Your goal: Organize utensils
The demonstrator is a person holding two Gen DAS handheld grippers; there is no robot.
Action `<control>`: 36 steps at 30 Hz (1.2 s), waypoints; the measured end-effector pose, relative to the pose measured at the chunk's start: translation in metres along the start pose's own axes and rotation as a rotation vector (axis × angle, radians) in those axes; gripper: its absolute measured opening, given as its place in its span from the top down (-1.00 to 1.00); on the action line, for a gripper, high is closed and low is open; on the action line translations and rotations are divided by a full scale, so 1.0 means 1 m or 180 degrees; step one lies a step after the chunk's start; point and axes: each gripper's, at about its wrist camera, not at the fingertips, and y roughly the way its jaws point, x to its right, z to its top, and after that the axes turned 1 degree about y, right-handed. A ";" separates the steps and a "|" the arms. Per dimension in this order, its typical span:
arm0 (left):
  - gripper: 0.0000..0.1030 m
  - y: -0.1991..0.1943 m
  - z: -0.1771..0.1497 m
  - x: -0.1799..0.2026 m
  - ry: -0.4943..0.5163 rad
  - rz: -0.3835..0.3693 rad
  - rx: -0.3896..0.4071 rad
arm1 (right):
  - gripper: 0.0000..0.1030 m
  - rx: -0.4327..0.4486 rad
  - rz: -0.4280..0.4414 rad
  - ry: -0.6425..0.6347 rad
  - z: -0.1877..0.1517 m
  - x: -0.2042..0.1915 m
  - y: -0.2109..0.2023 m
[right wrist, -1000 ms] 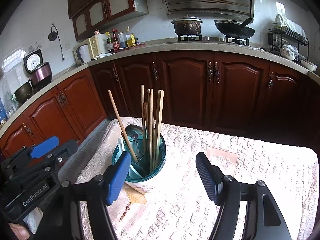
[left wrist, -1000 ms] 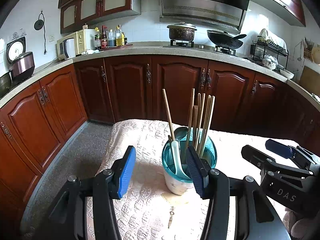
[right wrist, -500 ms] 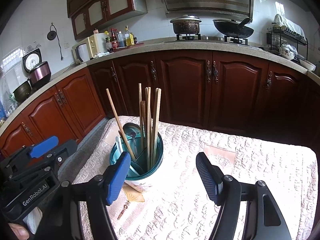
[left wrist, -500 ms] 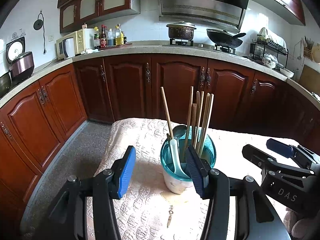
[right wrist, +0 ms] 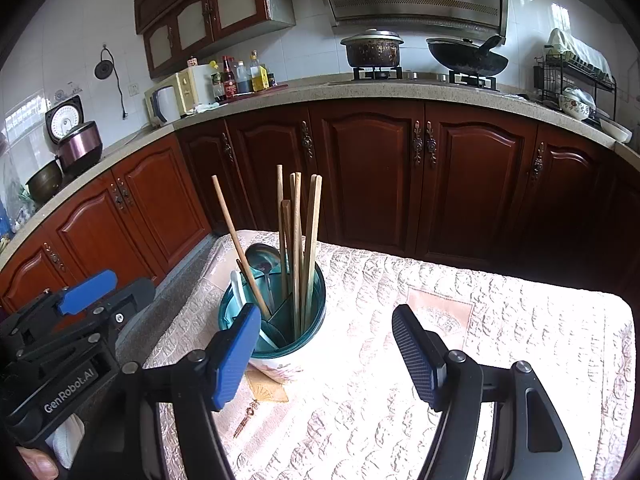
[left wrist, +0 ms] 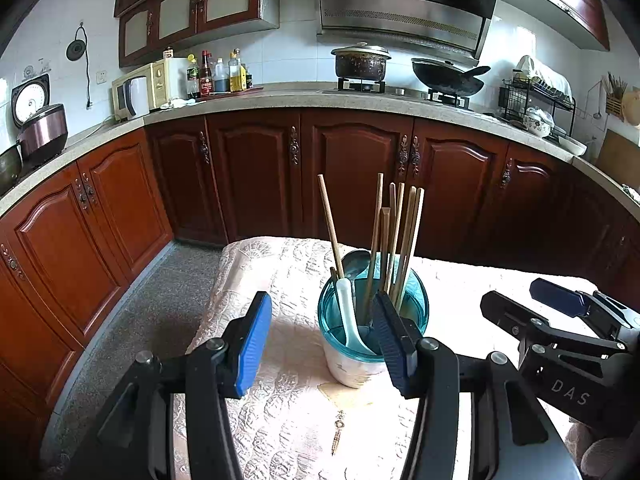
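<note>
On the left, the left gripper (left wrist: 322, 342) is hovering low over the cloth-covered table (left wrist: 280, 420), its jaws standing apart with nothing between them. Its right-hand pad is sitting in front of the holder (left wrist: 356, 364) in that view, though whether it is touching the rim cannot be told. The holder, teal-rimmed on a pale cup, is standing upright near the table's left part, and it is carrying the chopsticks (right wrist: 298, 248), a white spoon (left wrist: 347, 312) and a metal spoon (right wrist: 262, 258). One chopstick (right wrist: 236, 240) is leaning out to the left, away from the bundle. A small key-like trinket (right wrist: 245, 424) is lying on the cloth just in front of the holder.

Further right, the right gripper (right wrist: 322, 354) is also hanging with its jaws apart and empty, over bare cloth beside the holder.

The risk, as I judge it, is tipping: the holder is tall and top-heavy with long sticks, so a sideways nudge from either pad could be toppling it or scattering the sticks. The leaning chopstick is the likeliest to be snagged. The cloth could also be bunching under a push.
</note>
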 end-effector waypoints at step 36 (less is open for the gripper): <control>-0.03 0.004 -0.001 -0.002 -0.0005 0.0012 -0.0021 | -0.41 -0.0046 0.0011 -0.0048 0.000 0.000 0.008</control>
